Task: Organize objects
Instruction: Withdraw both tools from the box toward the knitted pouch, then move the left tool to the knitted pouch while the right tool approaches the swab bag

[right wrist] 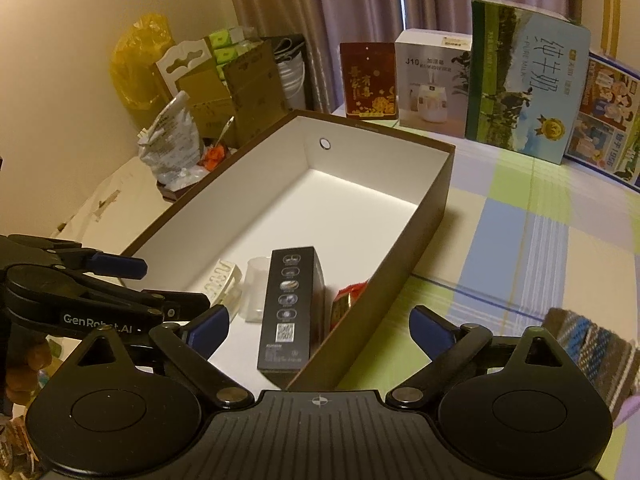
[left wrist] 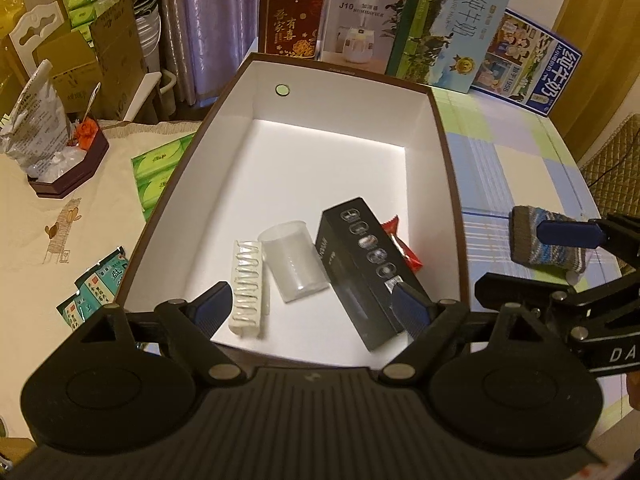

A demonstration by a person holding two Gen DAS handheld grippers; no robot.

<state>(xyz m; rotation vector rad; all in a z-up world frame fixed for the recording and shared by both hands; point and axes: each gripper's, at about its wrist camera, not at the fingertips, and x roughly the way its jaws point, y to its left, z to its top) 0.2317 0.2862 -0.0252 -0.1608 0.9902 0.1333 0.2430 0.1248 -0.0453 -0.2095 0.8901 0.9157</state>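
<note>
A large brown box with a white inside (left wrist: 256,80) (right wrist: 444,184) stands on the table. In its near end lie a white ribbed piece (left wrist: 247,286) (right wrist: 222,278), a clear plastic cup (left wrist: 294,264) (right wrist: 256,292), a black carton (left wrist: 368,268) (right wrist: 290,312) and a red snack packet (left wrist: 404,246) (right wrist: 346,304). My left gripper (left wrist: 310,306) is open and empty above the box's near end. My right gripper (right wrist: 320,330) is open and empty over the box's near right corner. A striped knitted piece (left wrist: 546,244) (right wrist: 592,352) lies on the table right of the box.
Milk cartons (left wrist: 448,28) (right wrist: 528,80), a humidifier box (left wrist: 362,20) and a red card box (left wrist: 292,20) stand behind the box. Green tissue packs (left wrist: 158,176), a dark tray with a bag (left wrist: 68,168) and small medicine boxes (left wrist: 96,284) lie to the left.
</note>
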